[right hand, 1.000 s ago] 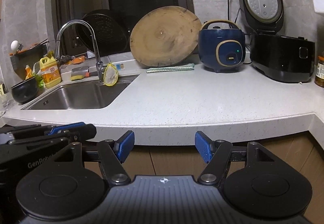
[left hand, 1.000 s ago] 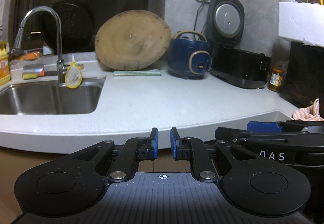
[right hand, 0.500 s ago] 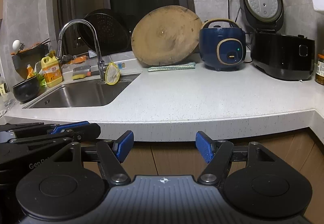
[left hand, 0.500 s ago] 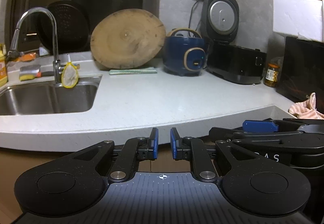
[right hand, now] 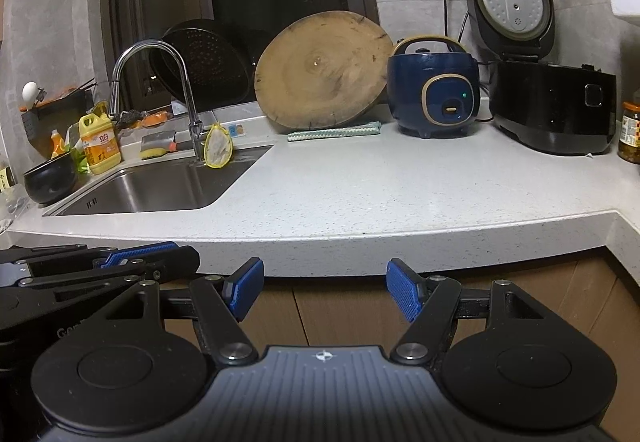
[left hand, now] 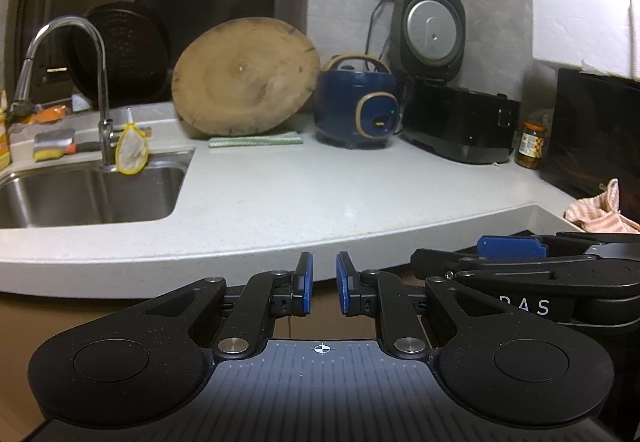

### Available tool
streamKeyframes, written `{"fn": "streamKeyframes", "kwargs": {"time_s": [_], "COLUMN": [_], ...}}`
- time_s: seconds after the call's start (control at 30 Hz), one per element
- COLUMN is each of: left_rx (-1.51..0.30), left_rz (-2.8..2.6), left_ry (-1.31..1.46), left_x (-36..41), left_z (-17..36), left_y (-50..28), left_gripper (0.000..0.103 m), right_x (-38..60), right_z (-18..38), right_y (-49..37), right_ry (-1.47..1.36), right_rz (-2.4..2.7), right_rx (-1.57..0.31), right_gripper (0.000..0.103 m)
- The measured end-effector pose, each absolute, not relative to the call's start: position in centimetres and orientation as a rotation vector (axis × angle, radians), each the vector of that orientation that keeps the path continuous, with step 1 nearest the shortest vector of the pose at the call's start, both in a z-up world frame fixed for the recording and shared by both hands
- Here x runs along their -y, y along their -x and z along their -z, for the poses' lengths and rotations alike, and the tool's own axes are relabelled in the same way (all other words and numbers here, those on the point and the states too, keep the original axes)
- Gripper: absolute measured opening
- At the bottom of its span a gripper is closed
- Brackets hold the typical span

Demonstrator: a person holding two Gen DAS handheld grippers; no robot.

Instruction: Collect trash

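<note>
My left gripper [left hand: 324, 284] is nearly shut with a narrow gap and holds nothing; it hangs in front of the counter's front edge. My right gripper [right hand: 325, 288] is open and empty, also below and in front of the counter edge. Each shows at the side of the other's view: the right one [left hand: 516, 254], the left one [right hand: 132, 254]. No loose trash shows on the white speckled counter [right hand: 400, 194]. A yellow-rimmed white mesh strainer [right hand: 218, 150] leans at the faucet [right hand: 188, 98] by the sink [right hand: 160, 190].
At the back stand a round wooden board [right hand: 324, 70], a blue rice cooker [right hand: 436, 94], an open black cooker [right hand: 548, 102] and a jar [right hand: 630, 138]. A detergent bottle [right hand: 100, 142] and black bowl [right hand: 50, 178] are left of the sink. A pink cloth [left hand: 600, 214] lies right.
Both grippers have drifted slightly back and to the left relative to the counter; the scene shifted a little. The jaws kept their openings.
</note>
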State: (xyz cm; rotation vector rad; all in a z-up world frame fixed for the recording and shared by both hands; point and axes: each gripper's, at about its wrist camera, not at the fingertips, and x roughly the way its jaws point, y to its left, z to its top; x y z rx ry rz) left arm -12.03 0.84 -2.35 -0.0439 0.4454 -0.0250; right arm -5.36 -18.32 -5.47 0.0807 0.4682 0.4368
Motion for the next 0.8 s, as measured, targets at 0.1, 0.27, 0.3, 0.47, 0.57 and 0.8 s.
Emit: {"fn": "streamKeyframes", "kwargs": {"time_s": [0.1,0.27,0.3,0.47,0.57,0.8], "left_rx": [-0.448,-0.448,-0.448,-0.449,-0.449,-0.45], "left_rz": [0.028,0.031,0.029,0.021,0.02,0.019], "left_ry": [0.045,0.046,0.046,0.05,0.05,0.05], "left_x": [-0.68,-0.55,-0.54,-0.57,-0.52,-0.47], "left_z": [2.4,2.4,2.41,2.43,2.44,2.44], "left_y": [12.06,12.14,12.16,12.25,12.32,12.31], "left_gripper": [0.017,0.017,0.017,0.017,0.017,0.017], "right_x": [18.42,18.46,18.44,18.51,18.45,18.32], "right_z": [5.51,5.5,5.49,5.51,5.53,5.54], "right_y": [5.37,5.47,5.53,5.56,5.57,5.55], "right_ry": [-0.083,-0.084,-0.084,-0.084,-0.084,-0.083], "right_rz": [-0.436,-0.437,-0.438,-0.442,-0.444,-0.445], "right_rx": [-0.47,-0.471,-0.471,-0.469,-0.469,-0.472], "right_gripper": [0.069,0.069,0.069,0.069,0.069,0.069]}}
